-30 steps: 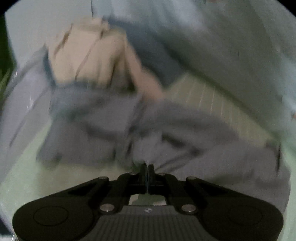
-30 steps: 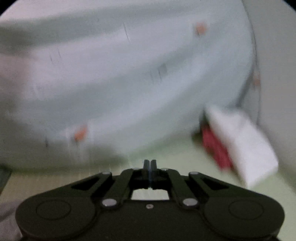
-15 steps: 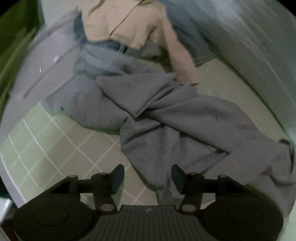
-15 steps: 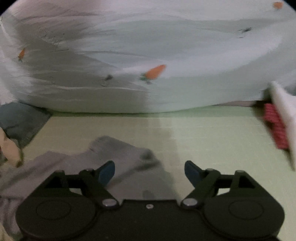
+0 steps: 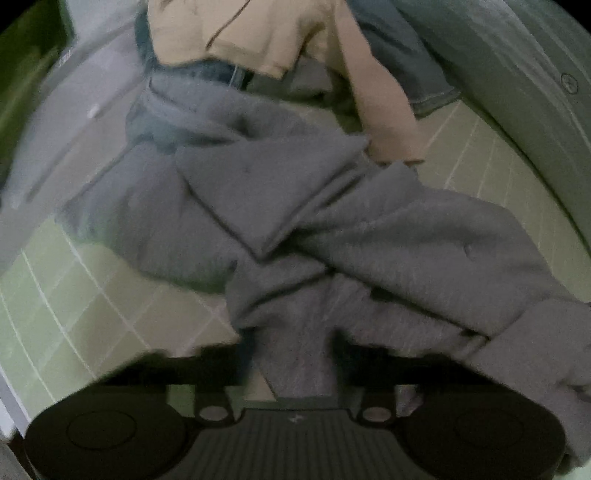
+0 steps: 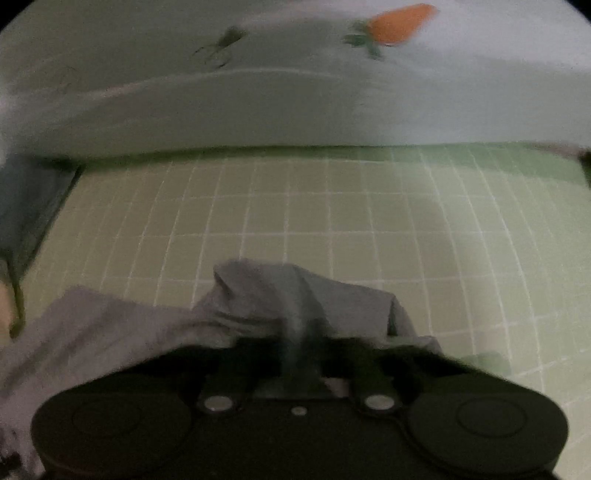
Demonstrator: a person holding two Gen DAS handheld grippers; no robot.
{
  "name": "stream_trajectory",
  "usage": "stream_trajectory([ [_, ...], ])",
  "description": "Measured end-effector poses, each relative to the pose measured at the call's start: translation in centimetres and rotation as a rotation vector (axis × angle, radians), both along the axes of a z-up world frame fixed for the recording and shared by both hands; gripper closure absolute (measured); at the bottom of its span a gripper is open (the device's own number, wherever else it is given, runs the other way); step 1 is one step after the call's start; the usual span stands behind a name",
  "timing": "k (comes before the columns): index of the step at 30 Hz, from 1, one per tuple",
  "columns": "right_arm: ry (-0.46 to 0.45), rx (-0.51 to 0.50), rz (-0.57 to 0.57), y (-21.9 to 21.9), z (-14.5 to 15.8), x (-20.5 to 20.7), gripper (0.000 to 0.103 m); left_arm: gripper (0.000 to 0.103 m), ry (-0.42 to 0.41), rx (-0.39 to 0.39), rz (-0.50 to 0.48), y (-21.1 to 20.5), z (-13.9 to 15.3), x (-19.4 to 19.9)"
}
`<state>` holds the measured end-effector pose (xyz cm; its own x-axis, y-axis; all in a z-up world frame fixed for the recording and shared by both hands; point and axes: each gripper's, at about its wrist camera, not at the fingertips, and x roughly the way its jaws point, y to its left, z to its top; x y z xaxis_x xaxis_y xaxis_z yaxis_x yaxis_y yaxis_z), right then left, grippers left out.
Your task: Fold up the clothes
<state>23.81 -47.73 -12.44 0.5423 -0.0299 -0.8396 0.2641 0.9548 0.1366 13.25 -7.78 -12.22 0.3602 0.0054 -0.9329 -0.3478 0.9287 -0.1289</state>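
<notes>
Left claw (image 5: 295,365): apart, crumpled grey fleece garment (image 5: 332,229) bunched between the fingers; clamped or not, cannot tell. Right claw (image 6: 301,354): fingers blurred, gap unreadable, same cloth heaped over them. Garment lies on green grid-checked sheet (image 6: 332,214); beige top (image 5: 243,33) behind it.

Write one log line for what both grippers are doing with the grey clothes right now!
left gripper: around grey garment | right gripper: around same garment's edge | surface: green checked mat | stage: gripping to fold
</notes>
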Motion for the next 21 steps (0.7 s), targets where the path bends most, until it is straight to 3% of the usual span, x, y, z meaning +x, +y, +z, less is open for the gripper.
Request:
stream_trajectory([
  [1, -0.037, 0.004, -0.02, -0.6, 0.5, -0.2, 0.102, 0.1, -0.001, -0.036, -0.001, 0.2, -0.1, 0.7],
  [5, -0.206, -0.104, -0.113, -3.5, 4.7, 0.2, 0.102, 0.101, -0.067, -0.055, 0.021, -0.6, 0.7, 4.9],
  [8, -0.334, -0.123, -0.209, -6.4, 9.2, 0.4, 0.102, 0.101, -0.221, -0.08, -0.016, -2.8, 4.8, 8.1],
  [11, -0.485, -0.183, -0.286, -7.9, 14.1, -3.6, 0.102, 0.101, -0.401, -0.097, -0.088, -5.1, 10.7, 9.2],
  [14, -0.638, -0.249, -0.36, -9.2, 19.0, -8.1, 0.102, 0.1, -0.524, -0.121, -0.161, -6.6, 14.9, 7.1],
  [15, -0.659, -0.267, -0.375, -9.6, 19.7, -10.1, 0.102, 0.1, -0.528, -0.104, -0.185, -7.0, 15.0, 6.0],
  [17, -0.628, -0.283, -0.388, -10.3, 18.8, -14.1, 0.102, 0.1, -0.531, -0.069, -0.23, -7.8, 14.9, 3.9],
  [21, -0.353, -0.225, -0.398, -11.2, 10.6, -20.5, 0.102, 0.099, -0.305, -0.021, -0.244, -7.3, 8.6, -0.5],
])
